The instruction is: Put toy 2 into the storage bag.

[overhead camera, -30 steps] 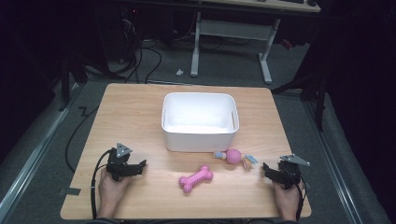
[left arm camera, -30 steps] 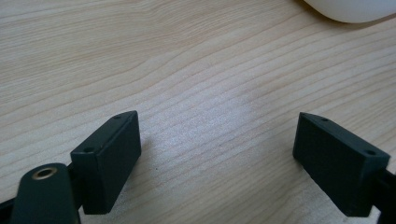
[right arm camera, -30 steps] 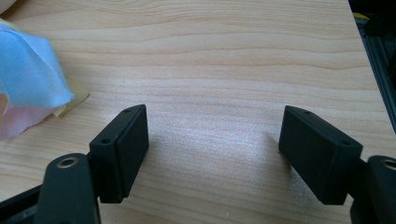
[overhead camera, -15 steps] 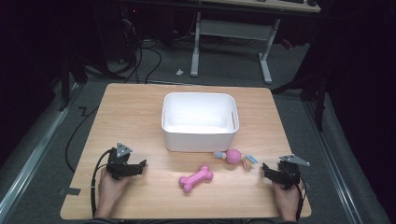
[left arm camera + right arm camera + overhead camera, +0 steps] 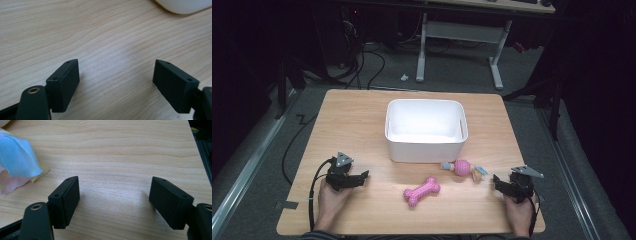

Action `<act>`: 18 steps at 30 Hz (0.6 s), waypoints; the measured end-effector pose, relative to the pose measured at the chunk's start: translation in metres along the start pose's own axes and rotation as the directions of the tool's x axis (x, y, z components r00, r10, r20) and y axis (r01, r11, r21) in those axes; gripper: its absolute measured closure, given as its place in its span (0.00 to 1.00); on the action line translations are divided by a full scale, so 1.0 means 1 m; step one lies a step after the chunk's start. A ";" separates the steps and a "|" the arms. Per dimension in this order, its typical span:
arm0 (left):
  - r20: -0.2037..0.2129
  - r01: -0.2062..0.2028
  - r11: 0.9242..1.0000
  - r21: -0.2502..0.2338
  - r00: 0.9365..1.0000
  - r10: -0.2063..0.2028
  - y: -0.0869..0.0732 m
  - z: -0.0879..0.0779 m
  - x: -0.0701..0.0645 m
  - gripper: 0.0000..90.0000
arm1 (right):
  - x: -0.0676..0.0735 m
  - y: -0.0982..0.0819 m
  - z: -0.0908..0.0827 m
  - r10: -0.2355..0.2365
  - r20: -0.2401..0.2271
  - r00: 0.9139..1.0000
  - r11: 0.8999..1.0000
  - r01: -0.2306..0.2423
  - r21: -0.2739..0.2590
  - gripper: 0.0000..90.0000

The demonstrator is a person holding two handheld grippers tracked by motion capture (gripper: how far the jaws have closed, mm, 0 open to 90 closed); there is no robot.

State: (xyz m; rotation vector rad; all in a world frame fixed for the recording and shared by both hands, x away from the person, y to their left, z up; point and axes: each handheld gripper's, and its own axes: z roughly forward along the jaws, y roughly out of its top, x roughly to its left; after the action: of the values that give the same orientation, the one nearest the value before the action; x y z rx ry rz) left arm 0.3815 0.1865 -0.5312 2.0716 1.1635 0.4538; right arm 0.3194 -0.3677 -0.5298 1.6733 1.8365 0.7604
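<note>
Both grippers, left gripper just closing slightly, right gripper, gape empty; white bin behind pink bone.

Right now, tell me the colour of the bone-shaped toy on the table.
Pink. The bone-shaped toy shows best in the high view, lying on the table.

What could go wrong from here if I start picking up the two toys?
The ball toy lies close against the white bin, so the right gripper may bump the wall. Its loose fabric tails could be all the jaws catch. The pink bone lies at a slant; the left gripper, jaws just narrowing on nothing, might push it aside.
</note>
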 end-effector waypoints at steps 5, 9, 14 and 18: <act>0.017 -0.008 1.000 -0.004 1.000 0.008 0.003 0.000 -0.005 0.25 | 0.000 0.000 0.000 -0.001 -0.002 1.000 1.000 0.001 0.000 0.27; 0.032 -0.018 1.000 -0.019 0.999 0.019 0.006 -0.002 -0.010 0.25 | 0.000 0.000 0.000 -0.003 -0.005 1.000 1.000 0.003 0.000 0.27; 0.058 -0.037 0.999 -0.027 0.998 0.039 0.013 -0.007 -0.020 0.25 | 0.000 0.000 0.000 -0.005 -0.007 1.000 1.000 0.005 -0.002 0.27; 0.078 -0.047 0.998 -0.029 0.996 0.049 0.017 -0.009 -0.026 0.26 | 0.000 0.000 0.000 -0.013 -0.011 1.000 1.000 0.013 -0.004 0.28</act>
State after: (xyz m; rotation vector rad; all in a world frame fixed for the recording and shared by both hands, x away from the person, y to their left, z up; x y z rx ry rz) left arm 0.3726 0.1621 -0.5119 2.0782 1.0580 0.4049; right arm 0.3194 -0.3676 -0.5300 1.6568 1.8505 0.7682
